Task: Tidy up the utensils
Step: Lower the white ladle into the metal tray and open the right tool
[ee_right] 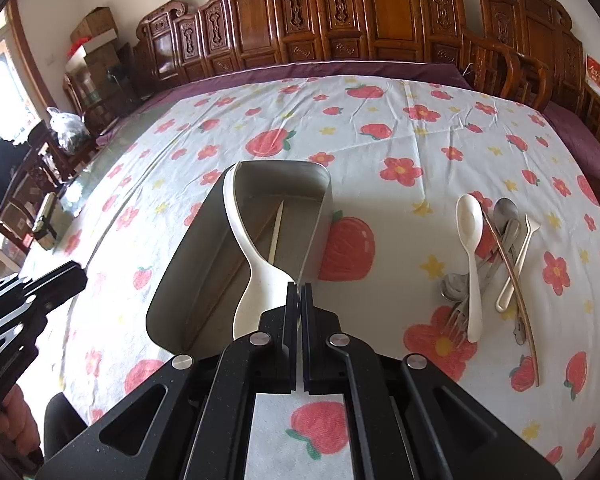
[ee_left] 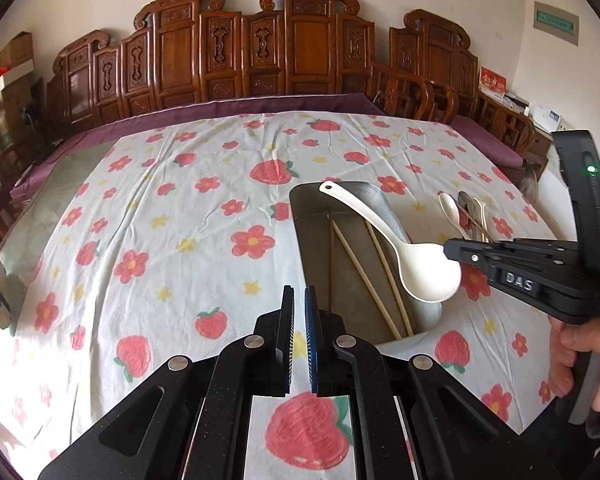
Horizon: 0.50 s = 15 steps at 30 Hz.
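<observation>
The right gripper is clamping the bowl of the white ladle, its handle running away over the metal tray, while the empty left gripper, jaws nearly together, is hanging beside the tray.

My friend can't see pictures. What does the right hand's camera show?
The right gripper, shut on a big white ladle, holds it over a metal tray containing chopsticks. More utensils lie on the flowery tablecloth.
</observation>
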Motion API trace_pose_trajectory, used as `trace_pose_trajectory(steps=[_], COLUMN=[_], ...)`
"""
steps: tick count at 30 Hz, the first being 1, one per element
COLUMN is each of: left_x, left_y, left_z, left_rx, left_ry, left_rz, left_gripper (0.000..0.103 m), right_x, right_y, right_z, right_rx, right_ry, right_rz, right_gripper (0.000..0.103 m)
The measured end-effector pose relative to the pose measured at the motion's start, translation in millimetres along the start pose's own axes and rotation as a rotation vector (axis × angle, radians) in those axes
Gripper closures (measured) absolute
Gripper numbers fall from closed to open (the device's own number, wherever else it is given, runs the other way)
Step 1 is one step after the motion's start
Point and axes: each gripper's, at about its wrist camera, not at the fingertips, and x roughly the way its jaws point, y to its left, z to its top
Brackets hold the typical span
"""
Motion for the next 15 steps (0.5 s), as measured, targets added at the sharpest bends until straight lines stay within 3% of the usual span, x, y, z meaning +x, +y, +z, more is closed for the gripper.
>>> trace_pose_trajectory(steps=[15], left_x=[-6.1], left_y=[6.9], left_z=[-14.6], left_rx=[-0.006], left_ry=[-0.015], left_rz=[-0.027], left_gripper=[0.098], right_x=[16.3], right_y=[25.7], right_z=[6.9], right_rx=[-0.028], right_ry=[0.007], right_rz=[-0.085], right_gripper=[0.1])
